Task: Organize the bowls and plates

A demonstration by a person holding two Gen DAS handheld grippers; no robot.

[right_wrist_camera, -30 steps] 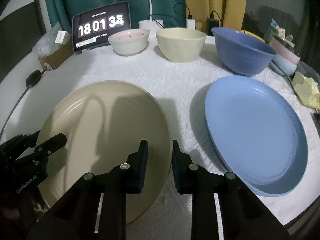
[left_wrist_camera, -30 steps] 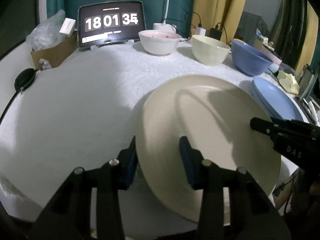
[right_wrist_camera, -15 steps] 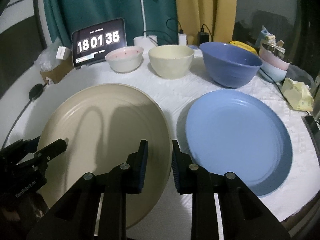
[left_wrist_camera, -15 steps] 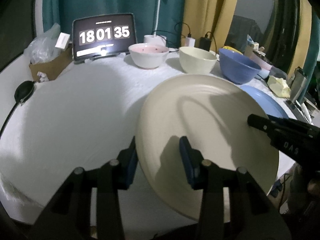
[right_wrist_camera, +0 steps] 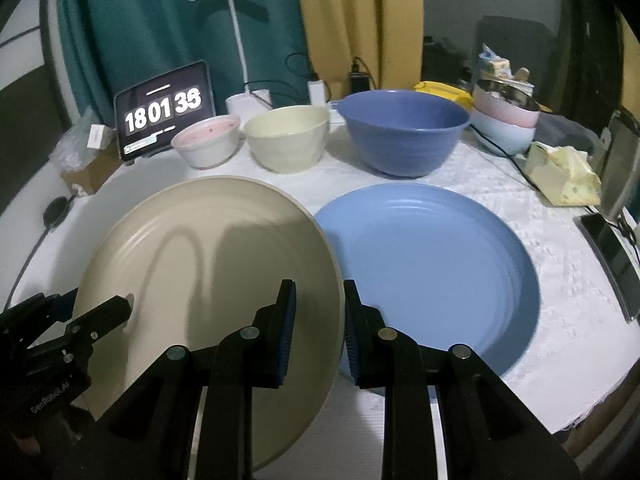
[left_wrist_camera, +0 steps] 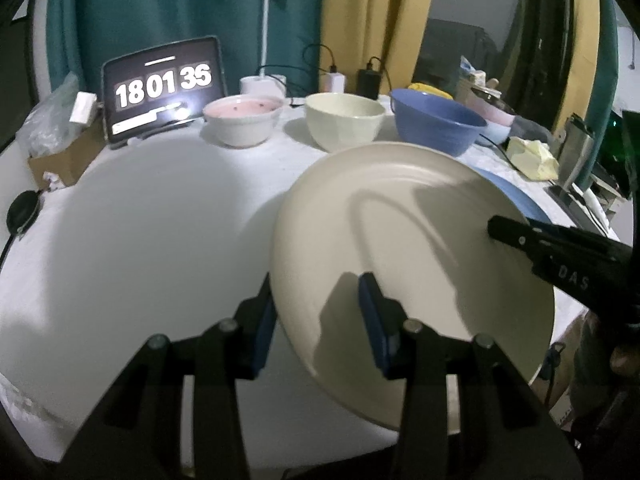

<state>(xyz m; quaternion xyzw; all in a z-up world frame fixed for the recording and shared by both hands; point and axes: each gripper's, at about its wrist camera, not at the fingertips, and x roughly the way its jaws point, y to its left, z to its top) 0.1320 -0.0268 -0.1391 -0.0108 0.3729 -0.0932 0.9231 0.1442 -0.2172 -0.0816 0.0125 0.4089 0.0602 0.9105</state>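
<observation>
While the cream plate (right_wrist_camera: pixel 208 264) hangs tilted above the table (left_wrist_camera: pixel 132 220), each gripper grips one side of its rim: the left gripper (left_wrist_camera: pixel 316 320) has one blue pad under the plate's left edge and one on its upper face, and the right gripper (right_wrist_camera: pixel 318 328) is clamped the same way on the opposite edge. In the right wrist view the plate's right edge overlaps the left rim of the blue plate (right_wrist_camera: pixel 432 264), which lies flat toward the table's right edge. Along the far edge stand three bowls in a row: a white bowl with a pink inside (right_wrist_camera: pixel 208 142), a cream bowl (right_wrist_camera: pixel 286 140) and a large blue bowl (right_wrist_camera: pixel 406 130), with stacked pink and pale blue bowls (right_wrist_camera: pixel 506 124) beyond near the far right corner. A tablet showing a clock (right_wrist_camera: pixel 164 118) leans at the far left corner, beside a white lamp (right_wrist_camera: pixel 236 16).
</observation>
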